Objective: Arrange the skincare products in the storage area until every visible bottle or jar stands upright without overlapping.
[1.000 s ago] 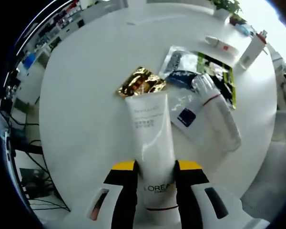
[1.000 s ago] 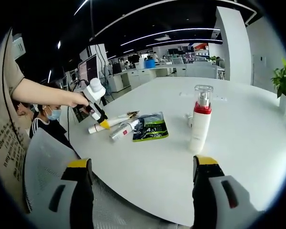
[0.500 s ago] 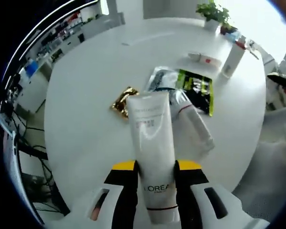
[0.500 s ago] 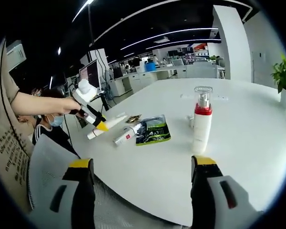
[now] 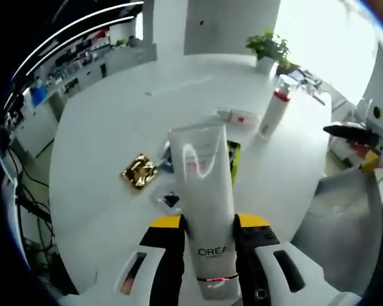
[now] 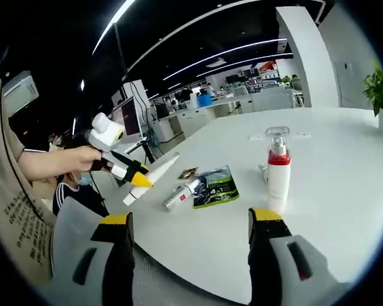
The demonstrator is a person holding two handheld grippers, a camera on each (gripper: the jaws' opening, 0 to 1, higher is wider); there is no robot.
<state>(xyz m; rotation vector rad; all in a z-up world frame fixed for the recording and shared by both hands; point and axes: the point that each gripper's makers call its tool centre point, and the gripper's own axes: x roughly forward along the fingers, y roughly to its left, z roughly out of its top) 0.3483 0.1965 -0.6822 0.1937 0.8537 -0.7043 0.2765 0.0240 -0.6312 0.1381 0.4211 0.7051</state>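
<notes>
Two grippers are up over a round white table (image 5: 102, 146), and only one has anything in it: the left gripper (image 5: 207, 224) pinches a white L'Oreal tube (image 5: 204, 191) by its lower end, both jaws tight against its sides, the tube raised clear of the tabletop and pointing away from the gripper. Seen from the right gripper view, the same white tube (image 6: 154, 174) slants up off the table in the left gripper (image 6: 135, 180), with a person's hand (image 6: 83, 159) behind it. Beyond the tube's far end in the left gripper view lie a green sachet (image 5: 233, 153) partly hidden by it, a gold foil packet (image 5: 139, 171) off to the gripper's left, and a small dark-labelled sachet (image 5: 171, 200) just short of the jaws. Farther out stands a red-collared pump bottle (image 5: 273, 109), upright, with a small flat white tube (image 5: 240, 117) lying just beside it. The right gripper (image 6: 190, 220) hangs spread wide with nothing between its jaws (it sits near the table's near edge). Ahead of it the pump bottle (image 6: 278, 171) stands alone, bare white tabletop all around it, and to its left a lying bottle (image 6: 180, 195) touches the green sachet (image 6: 214, 187).
</notes>
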